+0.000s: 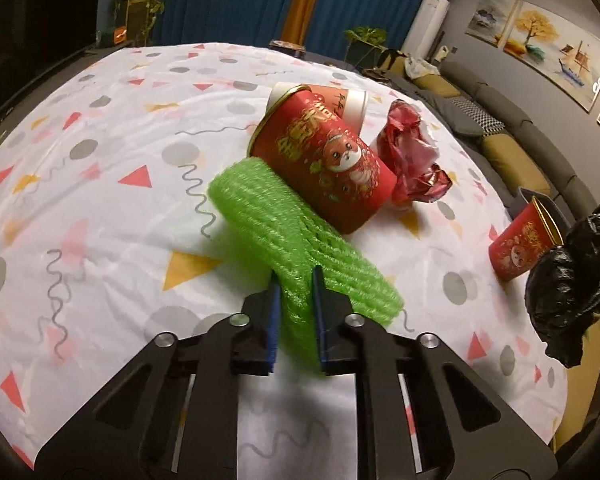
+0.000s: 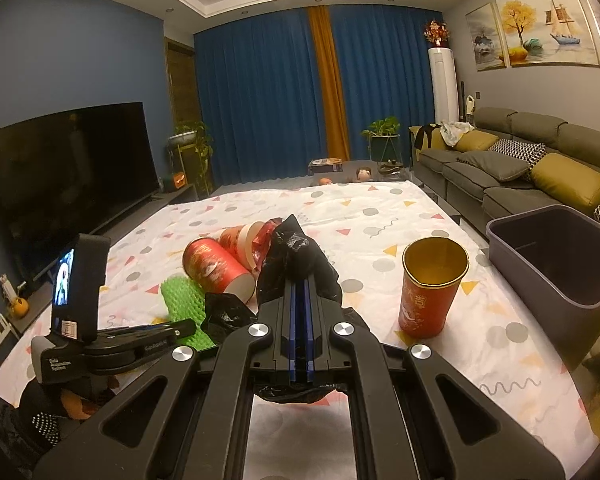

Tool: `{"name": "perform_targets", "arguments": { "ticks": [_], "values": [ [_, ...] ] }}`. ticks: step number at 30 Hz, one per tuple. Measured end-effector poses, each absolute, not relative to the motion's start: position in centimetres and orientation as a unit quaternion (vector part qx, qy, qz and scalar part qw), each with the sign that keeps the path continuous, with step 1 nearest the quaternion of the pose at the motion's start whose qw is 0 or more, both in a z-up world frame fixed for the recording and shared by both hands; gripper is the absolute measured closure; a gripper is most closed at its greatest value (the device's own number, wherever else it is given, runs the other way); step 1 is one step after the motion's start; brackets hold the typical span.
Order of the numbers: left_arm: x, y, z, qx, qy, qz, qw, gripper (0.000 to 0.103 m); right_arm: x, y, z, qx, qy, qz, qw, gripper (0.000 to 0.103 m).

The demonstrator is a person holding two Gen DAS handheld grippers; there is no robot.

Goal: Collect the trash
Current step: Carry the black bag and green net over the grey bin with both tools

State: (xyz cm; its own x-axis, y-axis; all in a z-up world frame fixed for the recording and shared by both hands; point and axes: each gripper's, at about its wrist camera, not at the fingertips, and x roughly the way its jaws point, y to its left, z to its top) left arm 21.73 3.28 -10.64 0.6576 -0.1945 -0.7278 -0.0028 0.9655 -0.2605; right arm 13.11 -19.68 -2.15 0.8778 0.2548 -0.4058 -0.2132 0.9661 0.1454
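**Both grippers loaded over the patterned cloth**

Black jaw arms fill the foreground of both wrist views, matte plastic with round steel bolts. On the left, the left gripper (image 1: 295, 280) has its blue-padded fingers partly closed on the near end of a green foam net (image 1: 284, 216), a ribbed, springy sleeve that bulges out on both sides of the pads. The net's far end lies on the cloth (image 1: 100, 168), touching a red can (image 1: 324, 164) on its side: a glossy cylinder with gold characters and a cartoon animal, gold rim open to the far left. I cannot read the characters. Behind it sits a second red-and-white tube, mostly hidden. Just right of the can is a crumpled red wrapper (image 1: 414, 156), shiny foil or film.

Further right stands a red cup (image 2: 432, 288), upright, gold inside, its printed lettering too blurred to read. A grey plastic bin (image 2: 556, 252) sits past the cloth's right edge, cut off by the frame.

The right gripper (image 2: 300, 280) has its fingers pressed nearly together on a black bag (image 2: 296, 256), thin crinkled plastic that drapes over and hides the fingertips. From that view the left tool's grey body reads "Data Acquisition System"; a small lit screen stands on it, its picture too small to make out.
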Motion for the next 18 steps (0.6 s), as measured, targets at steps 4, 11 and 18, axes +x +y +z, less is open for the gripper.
{"name": "perform_targets", "arguments": {
  "ticks": [4,11,18],
  "values": [
    [20.6,3.6,-9.9,-0.131,0.396,-0.058,0.907,0.093,12.9,-19.9,-2.0,0.047,0.213,0.120,0.969,0.099],
    [17.5,4.7,-7.9,-0.139,0.364,-0.060,0.919,0.094,12.2,-20.4,-1.7,0.050,0.208,0.120,0.970,0.099],
    [15.1,5.6,-6.2,-0.141,0.335,-0.060,0.930,0.094,11.3,-20.7,-1.1,0.051,0.196,0.120,0.972,0.098]
  ]
}}
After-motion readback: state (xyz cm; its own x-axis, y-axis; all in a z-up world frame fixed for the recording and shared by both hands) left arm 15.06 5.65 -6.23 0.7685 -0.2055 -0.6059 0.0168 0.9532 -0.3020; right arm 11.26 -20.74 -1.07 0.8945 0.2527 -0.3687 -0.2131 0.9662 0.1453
